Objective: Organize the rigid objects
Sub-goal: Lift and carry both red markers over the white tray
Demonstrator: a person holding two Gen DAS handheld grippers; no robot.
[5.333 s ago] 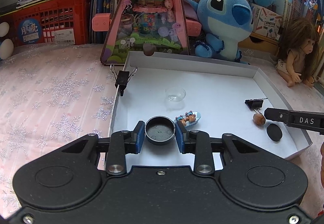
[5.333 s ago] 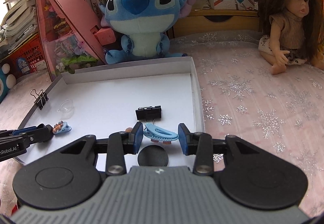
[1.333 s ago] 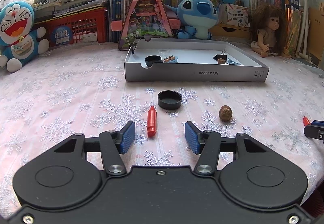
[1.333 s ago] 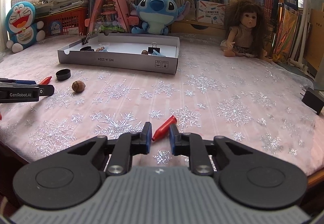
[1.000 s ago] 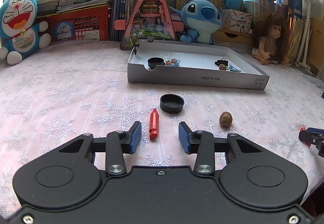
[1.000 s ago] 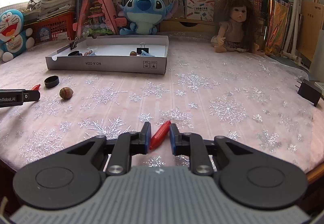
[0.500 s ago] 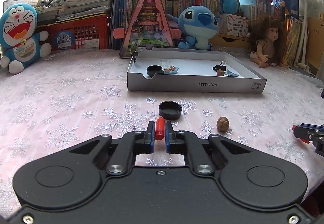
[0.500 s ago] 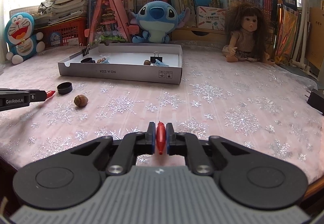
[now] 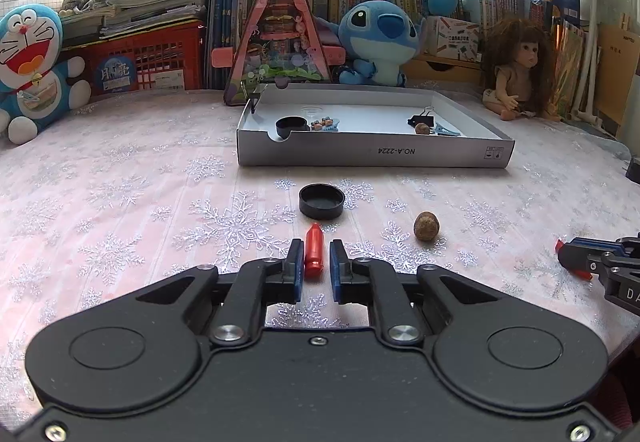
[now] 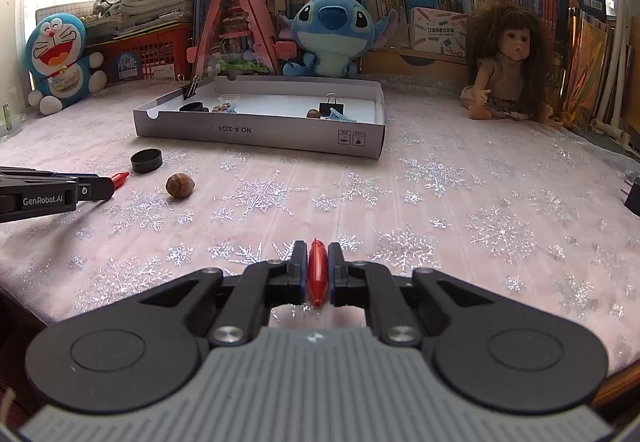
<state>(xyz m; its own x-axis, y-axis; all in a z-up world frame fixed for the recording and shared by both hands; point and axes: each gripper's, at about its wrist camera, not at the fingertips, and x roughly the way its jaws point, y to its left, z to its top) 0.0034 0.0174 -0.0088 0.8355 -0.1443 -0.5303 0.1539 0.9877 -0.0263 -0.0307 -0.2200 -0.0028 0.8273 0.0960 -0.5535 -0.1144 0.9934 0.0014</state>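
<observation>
My left gripper is shut on a short red marker piece, held just above the snowflake cloth; it also shows in the right wrist view. My right gripper is shut on a second red marker piece. A black round cap and a brown nut lie on the cloth ahead of the left gripper. The white cardboard tray farther back holds a black cap, a small bear clip, a black binder clip, a nut and a blue hair clip.
A pink triangular toy house, a Stitch plush, a doll, a Doraemon plush and a red crate line the back. A black plug sits at the far right edge.
Both grippers closed on their red marker pieces about a second ago and now hold them slightly raised; the right gripper's piece has turned upright between the fingers.
</observation>
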